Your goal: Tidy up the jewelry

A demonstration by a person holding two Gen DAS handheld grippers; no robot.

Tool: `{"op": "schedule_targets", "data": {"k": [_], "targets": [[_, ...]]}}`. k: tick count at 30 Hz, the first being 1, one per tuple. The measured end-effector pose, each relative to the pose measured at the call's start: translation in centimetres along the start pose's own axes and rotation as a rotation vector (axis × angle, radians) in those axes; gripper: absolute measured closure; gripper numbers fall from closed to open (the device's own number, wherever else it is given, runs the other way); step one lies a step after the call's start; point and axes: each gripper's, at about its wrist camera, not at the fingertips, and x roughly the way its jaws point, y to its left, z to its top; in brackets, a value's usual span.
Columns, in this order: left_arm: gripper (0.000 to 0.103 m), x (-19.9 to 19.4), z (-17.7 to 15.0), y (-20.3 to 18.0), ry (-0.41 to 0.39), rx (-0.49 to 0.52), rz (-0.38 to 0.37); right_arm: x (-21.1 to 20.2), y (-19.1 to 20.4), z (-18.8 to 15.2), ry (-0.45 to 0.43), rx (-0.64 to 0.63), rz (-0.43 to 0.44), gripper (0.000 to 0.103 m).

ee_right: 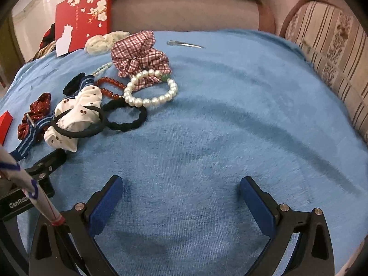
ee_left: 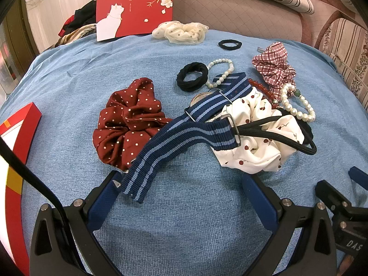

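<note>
A heap of jewelry and hair ties lies on the blue cloth. My left gripper is open, its left finger touching the end of a blue striped watch strap. Beside the strap lie a dark red dotted scrunchie, a white cherry scrunchie, a pearl bracelet, a red bead bracelet and black hair ties. My right gripper is open and empty over bare cloth, right of the heap. The pearl bracelet and a plaid scrunchie show there.
A red box lid with a white cat stands at the far edge. A red box sits at the left. A cream scrunchie and a metal hair clip lie further back. Sofa cushions border the cloth.
</note>
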Motion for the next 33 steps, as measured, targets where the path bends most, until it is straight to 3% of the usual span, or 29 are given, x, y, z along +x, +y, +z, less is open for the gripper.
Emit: {"op": "schedule_targets", "data": {"k": [23,27,33], "targets": [[0.0,-0.1,-0.1,0.0,0.038,-0.014,0.002,0.4,-0.2,0.0,0.004,0.017,0.038,0.0],[0.0,-1.4,-0.4,-0.2,0.054,-0.05,0.01,0.3,-0.2,-0.1,-0.006,0.019,0.041,0.0],[0.001,-6.1,-1.7,0.7,-0.011,-0.076,0.005,0.1,-0.4,-0.4,-0.031,0.025,0.051,0.0]]}}
